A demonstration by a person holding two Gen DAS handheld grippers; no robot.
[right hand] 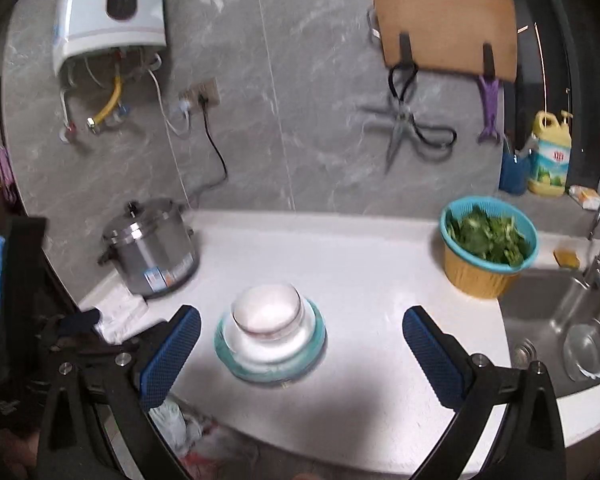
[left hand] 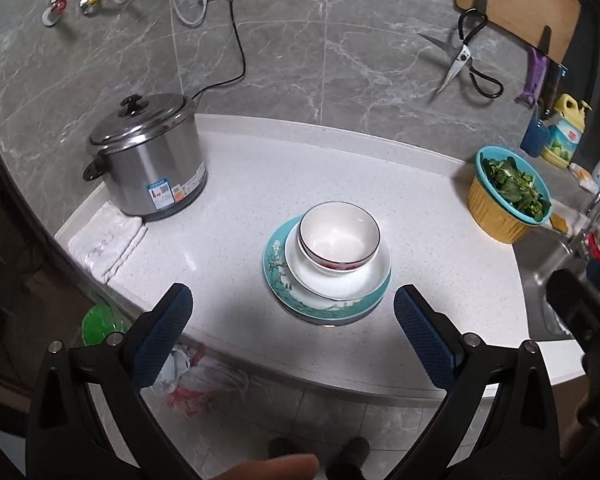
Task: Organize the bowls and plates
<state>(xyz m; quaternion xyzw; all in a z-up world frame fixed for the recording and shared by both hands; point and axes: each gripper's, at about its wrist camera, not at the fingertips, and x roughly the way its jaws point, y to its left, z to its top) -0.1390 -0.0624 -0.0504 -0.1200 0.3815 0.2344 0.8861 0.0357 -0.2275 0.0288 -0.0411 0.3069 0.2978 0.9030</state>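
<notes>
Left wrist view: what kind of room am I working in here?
Most likely a home kitchen. A steel cooker is plugged in on a pale counter, scissors and a cutting board hang on the tiled wall, and a basket of greens stands beside a sink.

Bare counter (left hand: pixel 420 240) rings the stack (left hand: pixel 327 276); cooker (left hand: pixel 152 160) left, basket (left hand: pixel 504 200) right.

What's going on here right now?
Nothing is being held. The left gripper and right gripper are both open, back from the counter. A bowl sits on a white plate, which sits on a teal plate, all in one stack.
</notes>
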